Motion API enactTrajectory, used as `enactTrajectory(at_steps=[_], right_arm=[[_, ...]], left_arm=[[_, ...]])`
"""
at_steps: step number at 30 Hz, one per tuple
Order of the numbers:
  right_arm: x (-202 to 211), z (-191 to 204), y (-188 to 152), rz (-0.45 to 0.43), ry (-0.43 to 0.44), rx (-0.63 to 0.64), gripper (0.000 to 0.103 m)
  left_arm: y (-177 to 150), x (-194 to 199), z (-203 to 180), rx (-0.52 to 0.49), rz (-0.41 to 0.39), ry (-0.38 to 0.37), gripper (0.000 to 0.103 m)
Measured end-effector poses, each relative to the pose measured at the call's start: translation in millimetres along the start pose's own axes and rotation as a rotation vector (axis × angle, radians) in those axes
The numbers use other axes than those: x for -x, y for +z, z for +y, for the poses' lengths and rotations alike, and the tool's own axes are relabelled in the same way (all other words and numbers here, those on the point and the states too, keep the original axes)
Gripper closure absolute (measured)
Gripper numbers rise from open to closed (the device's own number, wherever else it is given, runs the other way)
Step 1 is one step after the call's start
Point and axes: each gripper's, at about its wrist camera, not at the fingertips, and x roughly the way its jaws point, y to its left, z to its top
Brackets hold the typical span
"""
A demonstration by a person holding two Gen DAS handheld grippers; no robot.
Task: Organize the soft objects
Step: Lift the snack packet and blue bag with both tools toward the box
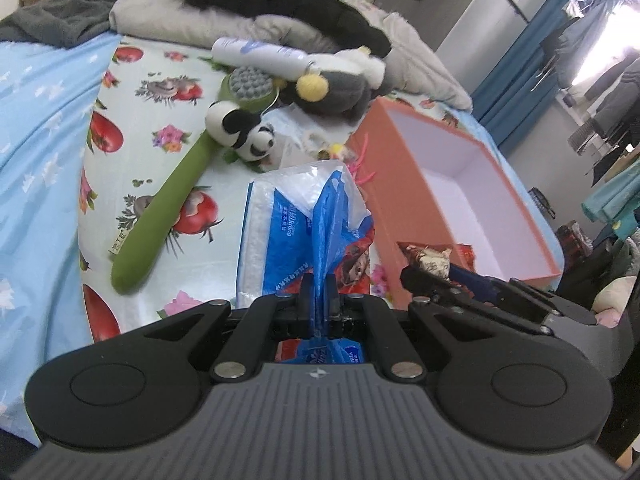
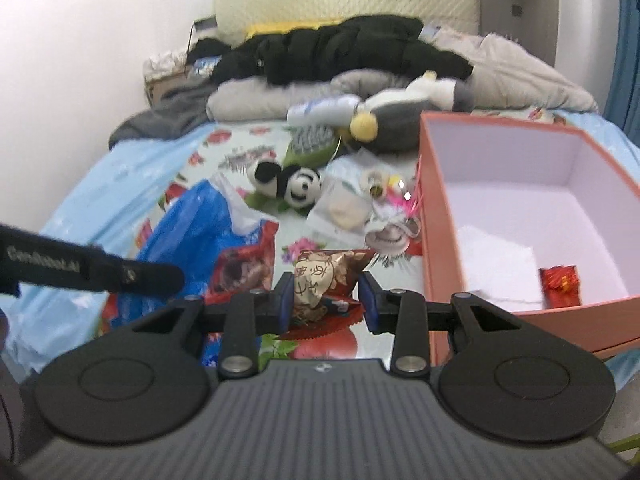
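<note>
My left gripper is shut on a fold of the blue-and-white plastic tissue pack, which hangs a little above the flowered bed sheet. In the right wrist view the same pack shows at left under the left gripper's black finger. My right gripper is shut on a crinkly red-and-gold snack packet, held above the sheet beside the orange box. That packet also shows at lower right in the left wrist view. A panda plush and a grey plush bird lie beyond.
The orange box stands open at right, holding a white cloth and a small red packet. A green long-handled brush, a white bottle and small clear bags lie on the sheet. Black and grey bedding is piled behind.
</note>
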Motion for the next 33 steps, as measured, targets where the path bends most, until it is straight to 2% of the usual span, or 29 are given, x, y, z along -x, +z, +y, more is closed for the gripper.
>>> enactTrajectory(at_steps=[11,16,20,25,33], right_arm=[[68,-9,13,-0.105,-0.012,-0.010,0.065],[89,-15,11,-0.147,-0.023,-0.004,0.065],[106,-22,7,-0.150,-0.032,-0.009,0.065],[123,-39,-2,-0.152,-0.083,-0.039,0.065],[125,-76,-4,-0.141,-0.150,-0.112,0.065]], left_arm=[[-17,42,-35,-0.010,-0.086,-0.035,0.099],[-25,49,-57,-0.027,-0.095,-0.068,0.099],[-30,44,-77,-0.063,-0.074,-0.109,0.099],[-31,33,-101,-0.114,-0.047,-0.153,0.099],[-12,-2,-138,-0.181,-0.014,-0.206,0.099]])
